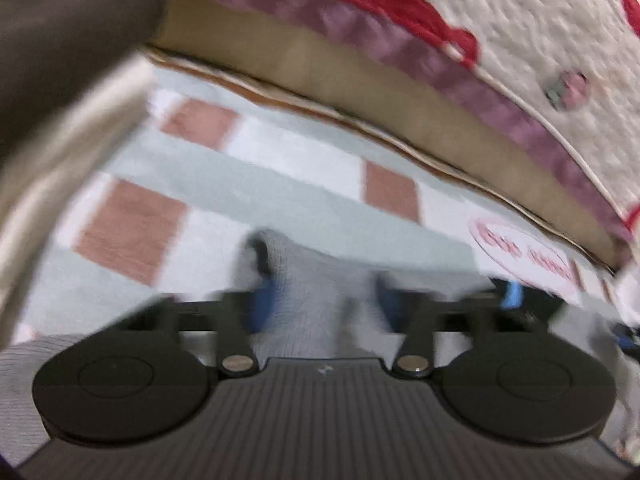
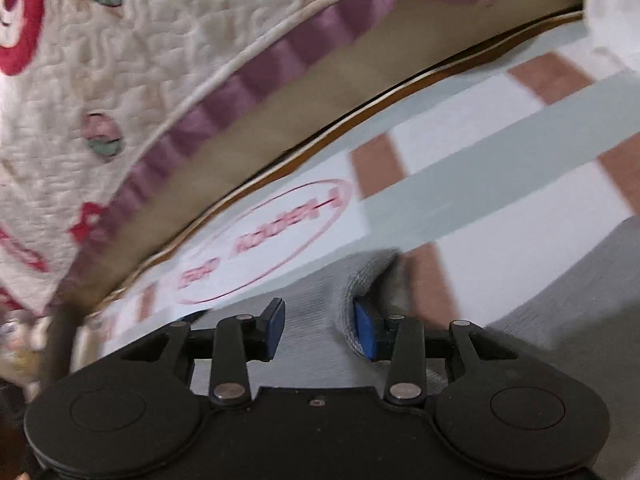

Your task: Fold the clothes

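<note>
Two blue-padded hand-held grippers, ribbed grey knit

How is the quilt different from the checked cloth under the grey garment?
The quilt is cream, stitched, with red shapes and a purple border; the checked cloth is flat, with pale green, white and brown squares. The quilt drapes higher up behind; the cloth lies beneath the grey garment. Both are patterned fabrics.

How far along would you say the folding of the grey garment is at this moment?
Nothing looks finished yet: no neat fold shows. In hand: the grey knit garment lies on the checked cloth, with fabric bunched between the fingers of the left tool; the right tool is open over a raised fold of it. Both views are blurred. The folding itself is left.
</note>
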